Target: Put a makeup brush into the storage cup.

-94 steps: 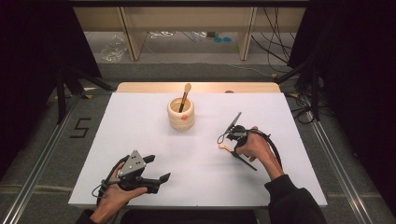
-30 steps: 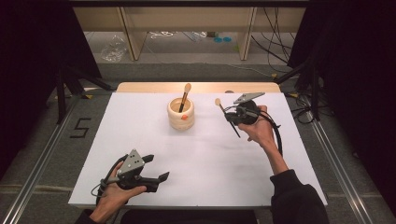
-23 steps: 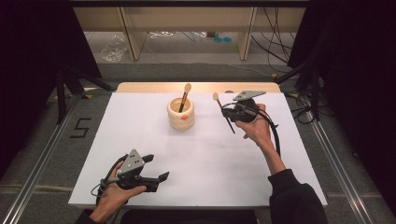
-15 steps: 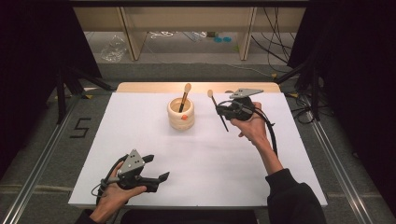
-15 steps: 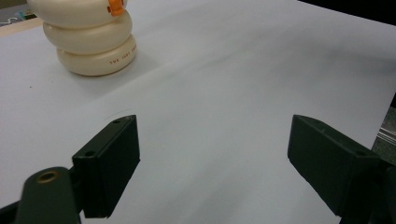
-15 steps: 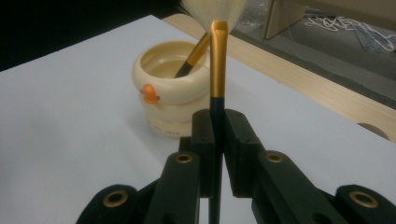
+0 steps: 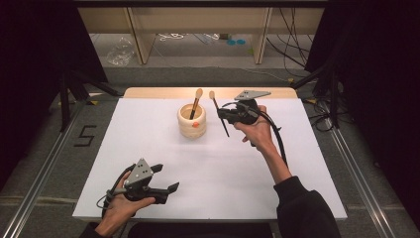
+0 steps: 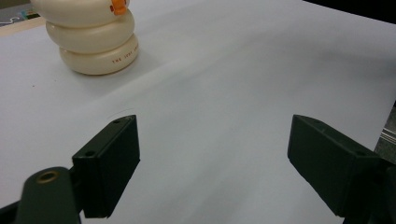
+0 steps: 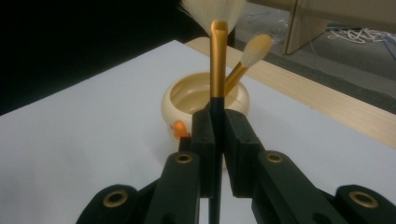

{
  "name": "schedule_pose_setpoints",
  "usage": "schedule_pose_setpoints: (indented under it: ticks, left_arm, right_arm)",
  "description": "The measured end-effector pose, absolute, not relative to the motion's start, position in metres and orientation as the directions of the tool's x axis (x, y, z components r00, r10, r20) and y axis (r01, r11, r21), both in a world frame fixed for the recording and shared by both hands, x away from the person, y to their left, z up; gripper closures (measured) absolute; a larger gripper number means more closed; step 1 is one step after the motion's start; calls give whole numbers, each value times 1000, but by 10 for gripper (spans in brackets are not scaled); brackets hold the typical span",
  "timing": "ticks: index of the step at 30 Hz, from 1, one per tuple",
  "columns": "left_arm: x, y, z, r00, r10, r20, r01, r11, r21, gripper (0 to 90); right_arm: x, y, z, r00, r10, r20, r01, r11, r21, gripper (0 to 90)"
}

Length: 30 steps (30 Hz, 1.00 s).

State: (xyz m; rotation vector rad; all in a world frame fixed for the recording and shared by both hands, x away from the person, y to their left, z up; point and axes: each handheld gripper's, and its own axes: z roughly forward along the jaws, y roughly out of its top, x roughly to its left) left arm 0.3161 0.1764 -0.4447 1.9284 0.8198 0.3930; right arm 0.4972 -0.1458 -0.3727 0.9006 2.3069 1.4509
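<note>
Black jaws of the left gripper (image 7: 166, 180) stand wide apart with nothing between them. It rests at the near edge of the white table (image 7: 148, 144), well away from the cream cup (image 7: 192, 120).

Farther back, the right gripper (image 9: 218, 135) is much nearer the cup. It squeezes a makeup brush (image 9: 216, 70) by the dark part of its handle. The brush stands almost straight up, soft bristles on top, handle end pointing down. The cup sits just beyond the brush and a bit to the left, so the brush likely needs to go over the rim and then down.

Inside the cup, a second brush (image 7: 195, 102) leans with its bristles up.
</note>
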Motion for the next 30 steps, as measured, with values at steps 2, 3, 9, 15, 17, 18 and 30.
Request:
schedule_pose_setpoints:
  ticks: [2,3,9,15,17,18,30]
  left_arm:
    - [317,177,-445,721,690,-59,369,-311,876,167]
    - [317,177,-445,721,690,-59,369,-311,876,167]
    - [316,177,-446,706,704,-79,391,-293,872,167]
    - [317,178,-446,709,702,-71,385,-301,873,167]
    - [318,178,-446,713,697,-74,383,-299,874,167]
    - [318,178,-446,712,698,-73,383,-299,874,167]
    - [319,180,-446,713,699,-57,376,-313,872,167]
  right_arm:
    - [500,-142,-373,-775,623,104,361,300,883,833]
    - [500,-142,-373,-775,623,104,361,300,883,833]
    - [511,-133,-373,-774,618,137,367,261,893,833]
    - [520,-127,-376,-772,619,144,362,243,900,833]
    - [522,-126,-377,-770,620,148,367,241,898,833]
    - [522,-127,-377,-770,621,143,364,244,899,833]
    - [531,-117,-376,-770,603,209,377,165,911,834]
